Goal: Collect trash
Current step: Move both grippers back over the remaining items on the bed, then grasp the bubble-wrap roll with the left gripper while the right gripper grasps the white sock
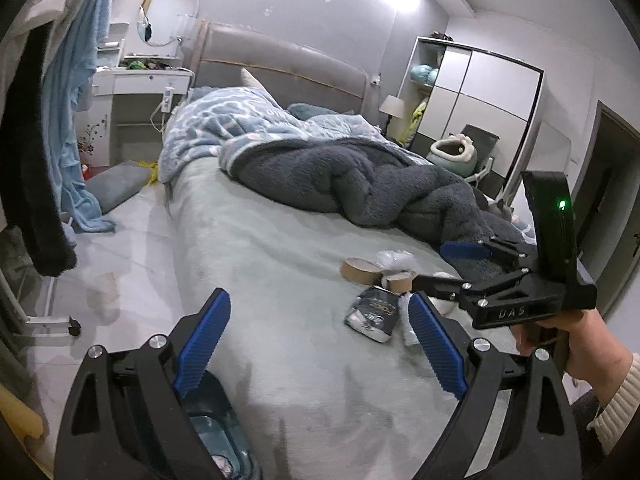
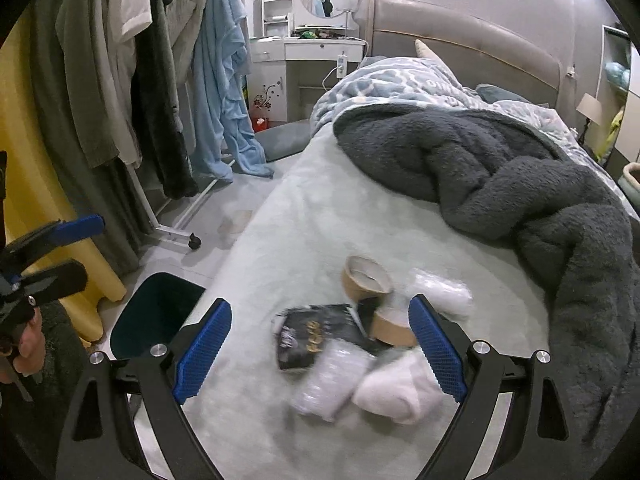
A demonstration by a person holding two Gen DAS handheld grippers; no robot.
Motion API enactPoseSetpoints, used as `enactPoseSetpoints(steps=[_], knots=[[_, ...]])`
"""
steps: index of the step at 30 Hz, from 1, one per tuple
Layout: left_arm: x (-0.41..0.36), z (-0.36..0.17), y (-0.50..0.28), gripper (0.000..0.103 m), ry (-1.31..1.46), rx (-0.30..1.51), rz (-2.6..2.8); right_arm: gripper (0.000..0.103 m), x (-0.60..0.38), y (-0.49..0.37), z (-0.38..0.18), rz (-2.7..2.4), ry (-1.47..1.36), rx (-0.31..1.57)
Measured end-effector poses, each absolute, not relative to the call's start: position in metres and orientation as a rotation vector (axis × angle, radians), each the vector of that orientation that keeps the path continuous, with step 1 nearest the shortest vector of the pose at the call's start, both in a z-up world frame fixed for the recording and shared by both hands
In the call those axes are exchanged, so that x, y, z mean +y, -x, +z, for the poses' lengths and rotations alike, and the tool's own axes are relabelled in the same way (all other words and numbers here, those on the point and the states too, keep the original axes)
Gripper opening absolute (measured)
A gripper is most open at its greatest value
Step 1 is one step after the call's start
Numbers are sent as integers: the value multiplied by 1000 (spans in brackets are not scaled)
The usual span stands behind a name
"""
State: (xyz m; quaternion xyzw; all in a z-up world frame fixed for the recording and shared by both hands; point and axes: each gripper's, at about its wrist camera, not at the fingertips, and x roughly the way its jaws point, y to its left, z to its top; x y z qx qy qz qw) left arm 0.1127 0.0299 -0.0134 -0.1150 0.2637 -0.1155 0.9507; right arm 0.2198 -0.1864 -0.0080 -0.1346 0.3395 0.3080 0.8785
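1. Two grippers showing, both with blue ribbed pads spread wide and gripping nothing: left gripper (image 1: pixel 320 340) hanging over the bed's (image 1: pixel 280 260) near edge, right gripper (image 2: pixel 320 344) hovering above the trash pile.
2. Motion blur is smearing the pile in the right wrist view. White crumpled lump (image 2: pixel 400 394) is probably tissue; clear wrapper (image 2: pixel 332 384) beside it is hard to make out.
3. Black printed packet (image 2: pixel 312 334) is lying flat on the pale fuzzy sheet, touching two brown cardboard tape rolls: larger roll (image 2: pixel 366 280) behind, smaller roll (image 2: pixel 394 326) just beside the right pad.
4. Dark bin (image 2: pixel 156 316) is sitting on the floor against the bed's side, its near rim cut off by the left finger, interior too dark to read.
5. Grey fleece blanket (image 2: pixel 520 176) is bunching up behind the pile.
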Motion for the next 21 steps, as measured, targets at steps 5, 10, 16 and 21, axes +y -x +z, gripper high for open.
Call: enactPoseSetpoints(steps=[5, 10, 16, 21], knots=[[8, -22, -121, 92, 229, 559, -271, 91, -206, -226, -14, 646, 273, 730], [-17, -31, -129, 91, 214, 586, -308, 91, -226, -232, -27, 639, 255, 763], [-44, -44, -141, 87, 191, 620, -343, 91, -247, -238, -38, 648, 226, 781], [-62, -60, -151, 82, 195, 664, -370, 83, -261, -241, -40, 670, 193, 785]])
